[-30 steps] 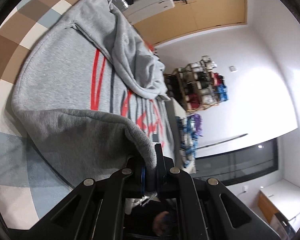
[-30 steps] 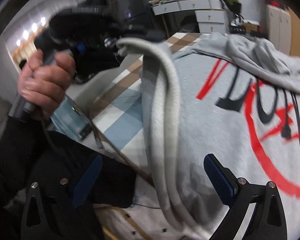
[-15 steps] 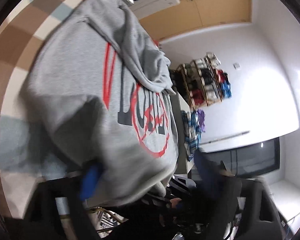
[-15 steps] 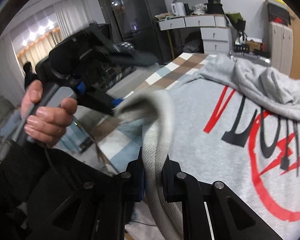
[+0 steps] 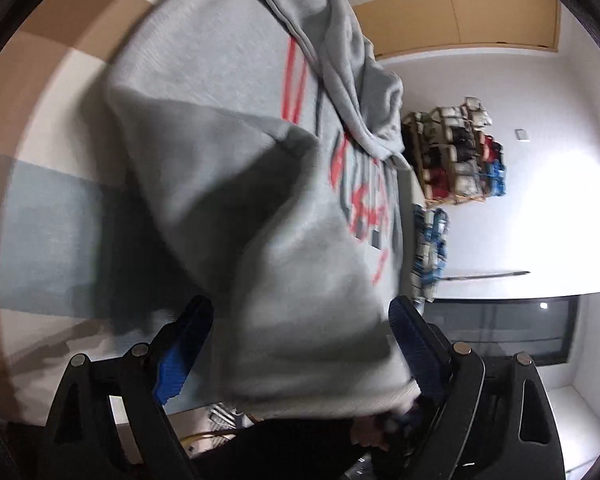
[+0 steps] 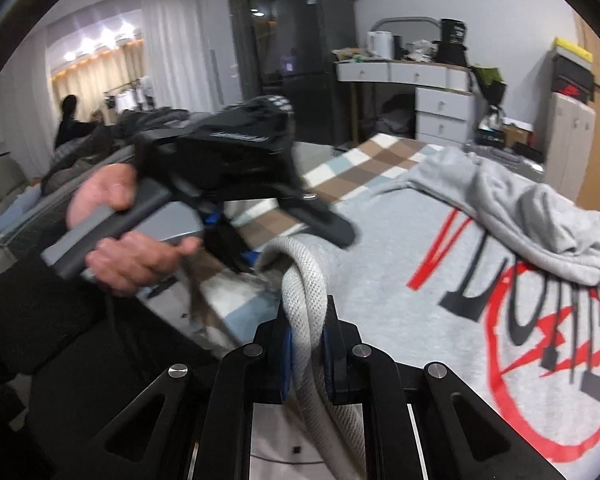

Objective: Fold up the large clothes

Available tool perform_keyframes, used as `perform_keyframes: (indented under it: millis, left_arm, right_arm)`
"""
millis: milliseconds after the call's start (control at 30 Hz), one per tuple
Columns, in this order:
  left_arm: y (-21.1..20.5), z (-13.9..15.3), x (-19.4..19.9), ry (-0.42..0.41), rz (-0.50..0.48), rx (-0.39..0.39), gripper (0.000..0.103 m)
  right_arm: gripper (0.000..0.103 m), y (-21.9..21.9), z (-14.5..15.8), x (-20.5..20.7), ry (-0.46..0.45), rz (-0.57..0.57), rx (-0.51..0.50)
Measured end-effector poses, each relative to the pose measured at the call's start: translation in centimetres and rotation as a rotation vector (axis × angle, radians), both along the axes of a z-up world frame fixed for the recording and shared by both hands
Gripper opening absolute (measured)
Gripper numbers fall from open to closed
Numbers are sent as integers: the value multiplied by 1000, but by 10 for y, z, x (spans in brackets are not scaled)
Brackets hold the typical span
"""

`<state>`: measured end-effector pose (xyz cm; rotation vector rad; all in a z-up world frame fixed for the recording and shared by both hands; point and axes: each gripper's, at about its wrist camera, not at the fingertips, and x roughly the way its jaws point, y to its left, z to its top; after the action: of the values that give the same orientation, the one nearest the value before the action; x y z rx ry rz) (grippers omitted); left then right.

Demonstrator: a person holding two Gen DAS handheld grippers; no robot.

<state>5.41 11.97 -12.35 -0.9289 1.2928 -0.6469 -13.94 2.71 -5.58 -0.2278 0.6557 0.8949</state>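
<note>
You have one grey sweatshirt (image 6: 400,280) spread over one checked blanket (image 6: 364,164), reaching its near edge. Two grippers show: your left gripper (image 5: 300,344) and your right gripper (image 6: 305,344). One hand (image 6: 128,240) is visible. One dark fridge (image 6: 312,60) and one white kettle (image 6: 380,44) stand behind.

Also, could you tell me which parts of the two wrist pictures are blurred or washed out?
Left wrist view: the grey sweatshirt fold is smeared, and the white wall glares. Right wrist view: the left gripper and hand are blurred; the hem in the right gripper is sharp.
</note>
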Motion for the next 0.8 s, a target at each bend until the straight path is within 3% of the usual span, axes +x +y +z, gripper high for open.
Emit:
perform_keyframes:
  millis: [100,167,233,300,400,533,600,633,667,800]
  left_arm:
    - [-7,1,-3,-4,-41,-45,86]
    - [-13,4,-8,-25,-61,-16,84]
    - [-16,6,-10,-36,-76,9,67]
    - [-19,3,-10,-31,-89,22,34]
    - [-21,-1,-10,-32,-90,72,17]
    - [-17,0,-11,-44,-66,76,11]
    - [-11,5,-12,-64,-54,22,11]
    - [-9,8,-12,-76,-48,-6,11]
    - [-6,10,-12,-83,-42,-39,11]
    - [-5,19,-11,-103,-30,-103,11]
  right_arm:
    - [11,4,-2,-10,-16,38,-14]
    - [11,4,-2,-16,-32,54,-20]
    - [11,4,-1,-22,-31,77,-14]
    - [11,2,-1,-25,-21,92,-2]
    - [11,-1,-4,-28,-3,98,13]
    - [14,-6,-7,-29,47,64,26]
    - [35,-19,-2,-30,77,22,68]
    - [56,-29,2,-30,97,-8,104]
    - [70,-42,7,-32,114,-37,153]
    - [84,-91,12,-42,269,-93,382]
